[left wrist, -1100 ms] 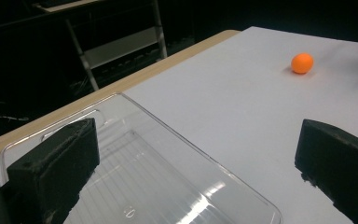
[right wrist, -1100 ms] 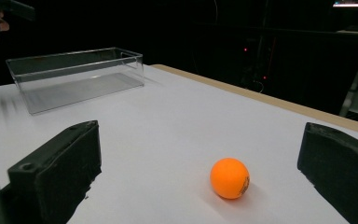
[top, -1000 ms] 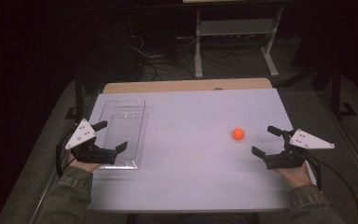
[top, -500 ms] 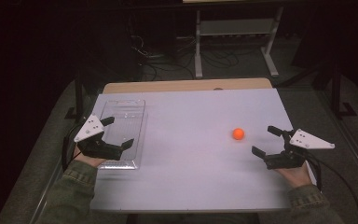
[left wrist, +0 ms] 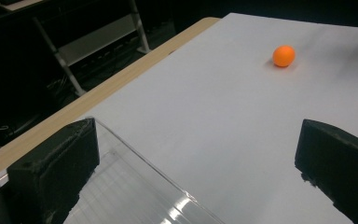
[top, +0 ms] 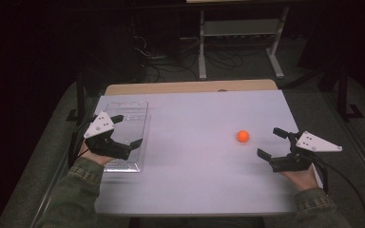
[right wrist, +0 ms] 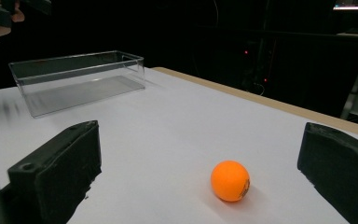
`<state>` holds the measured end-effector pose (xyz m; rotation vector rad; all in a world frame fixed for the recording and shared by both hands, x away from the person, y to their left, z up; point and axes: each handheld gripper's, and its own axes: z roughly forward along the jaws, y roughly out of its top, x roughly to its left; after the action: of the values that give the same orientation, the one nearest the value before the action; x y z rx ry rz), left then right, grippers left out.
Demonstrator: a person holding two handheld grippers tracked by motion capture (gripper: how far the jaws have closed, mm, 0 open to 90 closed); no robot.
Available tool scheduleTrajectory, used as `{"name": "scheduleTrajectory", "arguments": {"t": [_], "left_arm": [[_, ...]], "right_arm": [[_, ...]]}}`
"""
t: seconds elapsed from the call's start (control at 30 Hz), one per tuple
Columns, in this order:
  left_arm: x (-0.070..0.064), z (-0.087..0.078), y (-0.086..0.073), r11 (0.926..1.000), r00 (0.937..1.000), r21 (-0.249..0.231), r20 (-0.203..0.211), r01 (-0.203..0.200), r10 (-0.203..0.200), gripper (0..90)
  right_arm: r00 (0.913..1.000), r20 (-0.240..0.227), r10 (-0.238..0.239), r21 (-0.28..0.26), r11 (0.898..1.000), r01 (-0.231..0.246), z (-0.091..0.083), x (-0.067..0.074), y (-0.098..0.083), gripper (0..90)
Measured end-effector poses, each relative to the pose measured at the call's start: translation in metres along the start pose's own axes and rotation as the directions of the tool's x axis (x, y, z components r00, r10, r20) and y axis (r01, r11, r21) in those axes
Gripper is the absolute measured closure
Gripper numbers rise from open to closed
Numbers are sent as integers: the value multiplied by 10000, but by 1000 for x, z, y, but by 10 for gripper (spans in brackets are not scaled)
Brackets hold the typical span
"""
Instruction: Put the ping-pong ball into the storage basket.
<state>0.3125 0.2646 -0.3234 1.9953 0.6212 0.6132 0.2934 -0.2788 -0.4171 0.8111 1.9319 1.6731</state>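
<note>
An orange ball [top: 243,136] lies on the white bench [top: 195,185], right of centre and roughly midway between the near and far edges. It touches nothing else. In the right gripper view the ball [right wrist: 230,180] sits on the bench just ahead of the black jaws and between their lines, closer to the right jaw, with a small dark mark on its right side.

The right tool [top: 273,144] is held low over the bench at the right side, near the ball and to its right, a little nearer to the person. Its jaws stand wide apart and hold nothing. A grey three-cornered plate sits on top of it, and a cable trails off towards the near right corner.

A clear plastic box [top: 127,134] rests on the left part of the bench, long side running from near to far, open at the top and with nothing seen inside. In the right gripper view the box [right wrist: 79,79] stands far left, well apart from the ball.

The left tool [top: 126,130] hangs over the box, its jaws also wide apart and gripping nothing. In the left gripper view one jaw lies over the box [left wrist: 135,196] and the other over bare bench, with the ball [left wrist: 284,55] far off towards the right.
</note>
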Motion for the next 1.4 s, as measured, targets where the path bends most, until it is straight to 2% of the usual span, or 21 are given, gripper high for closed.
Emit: {"name": "scheduleTrajectory", "arguments": {"t": [0.27,0.73,1.07,1.4], "left_arm": [[1,6,7,9994,9997,286,169,-169,165,0],[1,17,21,9982,9980,435,509,-403,381,0],[-3,27,39,9957,9936,451,826,-803,764,0],[-4,39,47,9926,9899,657,1059,-1020,947,0]], "right_arm": [[10000,-44,3,45,10000,-3,0,0,0,0],[9999,-102,10,42,10000,-9,1,0,0,0],[9999,-124,-12,51,10000,13,1,0,0,0],[9999,-168,-6,67,10000,7,1,1,-1,0]]}}
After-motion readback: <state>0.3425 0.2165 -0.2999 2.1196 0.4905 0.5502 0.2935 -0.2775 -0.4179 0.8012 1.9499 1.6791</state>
